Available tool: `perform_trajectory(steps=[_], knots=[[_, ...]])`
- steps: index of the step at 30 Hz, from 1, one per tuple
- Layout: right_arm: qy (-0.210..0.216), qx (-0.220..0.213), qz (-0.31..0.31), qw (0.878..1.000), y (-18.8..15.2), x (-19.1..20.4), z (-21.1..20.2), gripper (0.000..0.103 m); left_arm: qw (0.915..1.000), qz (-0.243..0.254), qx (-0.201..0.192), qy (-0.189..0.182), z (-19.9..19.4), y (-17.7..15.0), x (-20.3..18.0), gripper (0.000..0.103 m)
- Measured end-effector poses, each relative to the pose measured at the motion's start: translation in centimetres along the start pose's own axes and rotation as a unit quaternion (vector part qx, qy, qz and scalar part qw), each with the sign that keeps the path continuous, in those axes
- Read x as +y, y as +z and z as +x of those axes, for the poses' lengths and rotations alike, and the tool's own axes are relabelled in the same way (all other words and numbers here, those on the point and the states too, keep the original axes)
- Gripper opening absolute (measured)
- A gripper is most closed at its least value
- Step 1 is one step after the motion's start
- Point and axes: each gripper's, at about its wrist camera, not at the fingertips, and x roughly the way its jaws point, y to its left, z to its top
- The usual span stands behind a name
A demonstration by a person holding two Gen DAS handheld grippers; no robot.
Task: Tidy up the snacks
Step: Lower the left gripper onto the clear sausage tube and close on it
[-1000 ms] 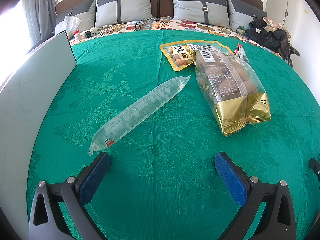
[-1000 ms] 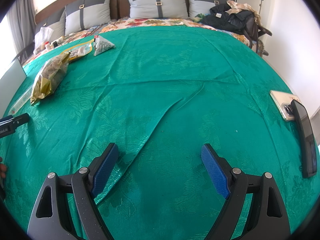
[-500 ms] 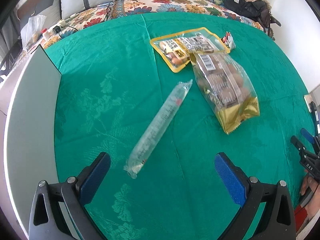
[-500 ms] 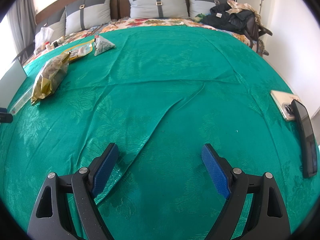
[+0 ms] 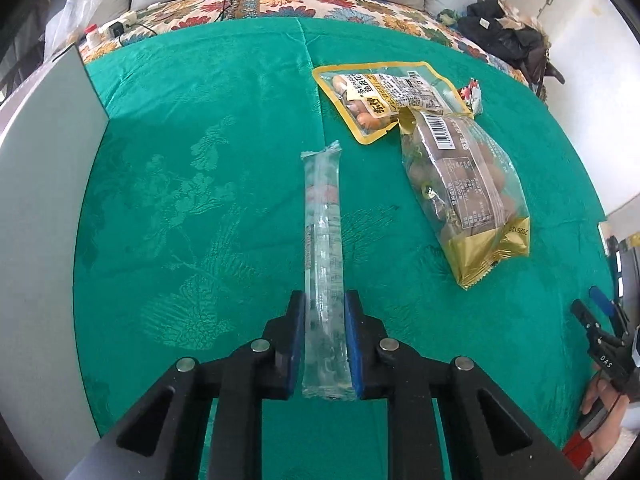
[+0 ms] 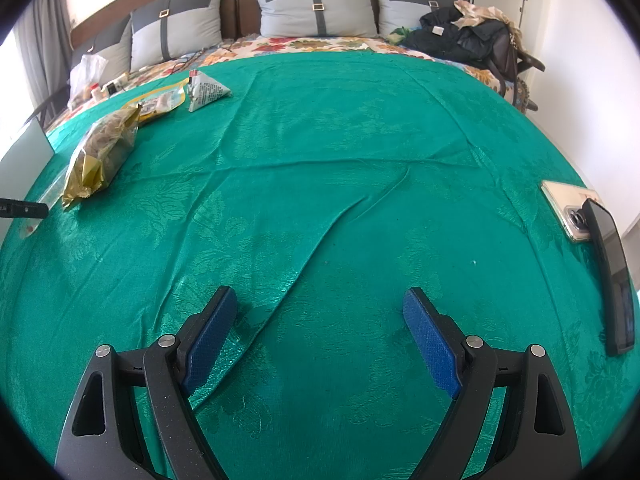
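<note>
My left gripper (image 5: pixel 323 300) is shut on the near end of a long clear snack tube (image 5: pixel 322 216) that lies lengthwise on the green bedspread (image 5: pixel 208 128). To its right lie a gold-ended bag of brown snacks (image 5: pixel 464 184), a yellow-rimmed snack packet (image 5: pixel 384 96) and a small triangular packet (image 5: pixel 472 94). My right gripper (image 6: pixel 320 308) is open and empty over bare bedspread; the gold bag (image 6: pixel 100 152), the yellow packet (image 6: pixel 160 102) and the triangular packet (image 6: pixel 206 90) show far left in its view.
A grey-white board (image 5: pixel 36 208) stands along the left edge. Two phones (image 6: pixel 592 240) lie at the bed's right edge. Pillows (image 6: pixel 316 8), a black bag (image 6: pixel 464 40) and small bottles (image 6: pixel 96 92) are at the headboard end.
My left gripper has swung in line with the clear tube, moved onto its near end and shut on it. My right gripper has not moved.
</note>
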Motion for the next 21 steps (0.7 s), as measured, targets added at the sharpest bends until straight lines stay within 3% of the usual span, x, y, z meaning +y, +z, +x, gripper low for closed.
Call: perform_trajectory(steps=[6, 9, 10, 12, 14, 17, 21], knots=[[0.000, 0.000, 0.000, 1.000, 0.0, 0.0, 0.0, 0.088, 0.9963, -0.073, 0.001, -0.044, -2.9, -6.6, 0.1, 0.019], [0.000, 0.000, 0.000, 1.000, 0.0, 0.0, 0.0, 0.088, 0.9957, -0.075, 0.002, -0.055, -3.7, -9.4, -1.2, 0.019], [0.000, 0.000, 0.000, 1.000, 0.0, 0.0, 0.0, 0.088, 0.9962, -0.070, 0.001, -0.052, -3.8, -9.9, -1.7, 0.023], [0.000, 0.000, 0.000, 1.000, 0.0, 0.0, 0.0, 0.088, 0.9975, -0.059, -0.001, -0.040, -3.6, -10.4, -2.4, 0.055], [0.000, 0.000, 0.000, 1.000, 0.0, 0.0, 0.0, 0.088, 0.9982, -0.057, -0.013, -0.012, -3.2, -10.2, -2.6, 0.073], [0.000, 0.000, 0.000, 1.000, 0.0, 0.0, 0.0, 0.088, 0.9977, -0.054, -0.041, 0.001, -2.7, -9.8, -2.3, 0.078], [0.000, 0.000, 0.000, 1.000, 0.0, 0.0, 0.0, 0.088, 0.9956, -0.035, -0.058, 0.064, -1.6, -8.9, -2.5, 0.085]])
